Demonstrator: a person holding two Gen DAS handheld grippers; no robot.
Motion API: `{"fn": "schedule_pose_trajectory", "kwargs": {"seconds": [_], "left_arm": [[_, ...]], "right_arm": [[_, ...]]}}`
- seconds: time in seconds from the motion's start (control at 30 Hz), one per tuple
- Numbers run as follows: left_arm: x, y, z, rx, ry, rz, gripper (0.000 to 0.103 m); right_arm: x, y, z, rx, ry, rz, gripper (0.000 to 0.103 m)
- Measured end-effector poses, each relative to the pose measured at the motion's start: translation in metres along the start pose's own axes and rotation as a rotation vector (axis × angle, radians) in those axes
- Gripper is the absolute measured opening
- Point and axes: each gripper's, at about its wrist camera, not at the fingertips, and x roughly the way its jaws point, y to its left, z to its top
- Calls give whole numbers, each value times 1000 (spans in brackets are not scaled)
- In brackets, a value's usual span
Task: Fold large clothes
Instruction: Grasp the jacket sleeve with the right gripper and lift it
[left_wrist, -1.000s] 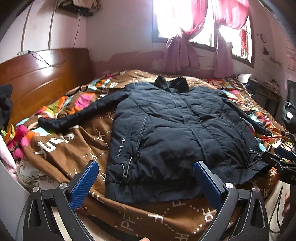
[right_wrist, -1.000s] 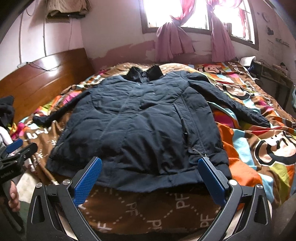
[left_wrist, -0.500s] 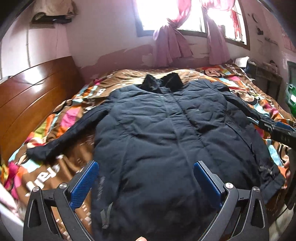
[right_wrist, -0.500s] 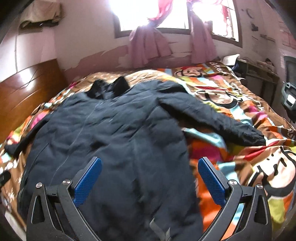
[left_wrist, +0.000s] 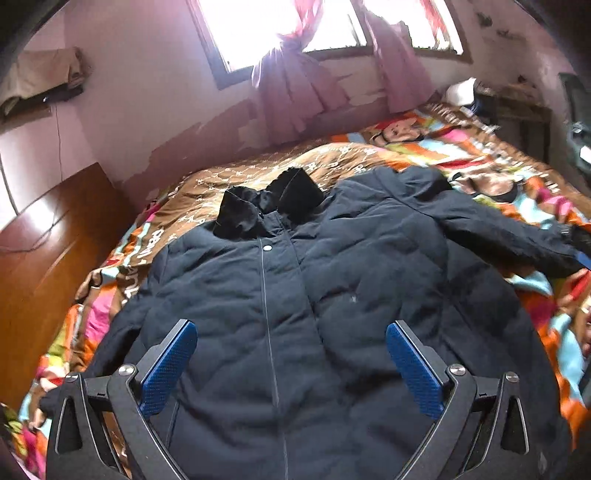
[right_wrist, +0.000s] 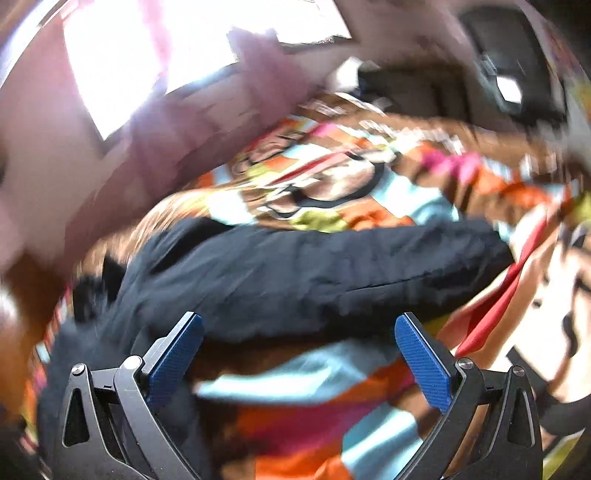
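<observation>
Black-framed left hand-held gripper (left_wrist: 291, 363), blue textured pads (left_wrist: 168, 367), silver pivot screws.

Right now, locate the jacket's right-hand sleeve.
In the right wrist view, the sleeve stretches across the colourful bedspread, just beyond the open right gripper.

Navy-black jacket (left_wrist: 332, 314) on cartoon-print bedspread (left_wrist: 461, 155) in orange, brown, sky blue; pink curtains (left_wrist: 295, 88) beyond the jacket.

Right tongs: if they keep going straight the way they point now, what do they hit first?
Most likely the jacket's outstretched sleeve, which lies across the view just beyond the open right tongs, on the colourful bedspread. The picture is blurred by motion, so depth is uncertain; the bedspread in front of the sleeve could come first.
</observation>
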Motion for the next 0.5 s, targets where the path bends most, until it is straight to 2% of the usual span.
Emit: {"fn": "schedule_pose_trajectory", "kwargs": {"seconds": [0.1, 0.2, 0.33, 0.4, 0.5], "left_arm": [[10, -21, 22, 35, -27, -23, 103], [26, -44, 43, 49, -45, -79, 103], [60, -70, 66, 24, -28, -178, 103], [78, -80, 74, 16, -18, -257, 103], [101, -98, 86, 5, -6, -332, 103]], "right_arm": [[23, -20, 4, 72, 0, 11, 102], [42, -27, 2, 80, 12, 47, 102], [65, -53, -1, 203, 76, 107, 102], [74, -68, -2, 292, 89, 129, 102], [78, -84, 0, 358, 81, 108, 102]]}}
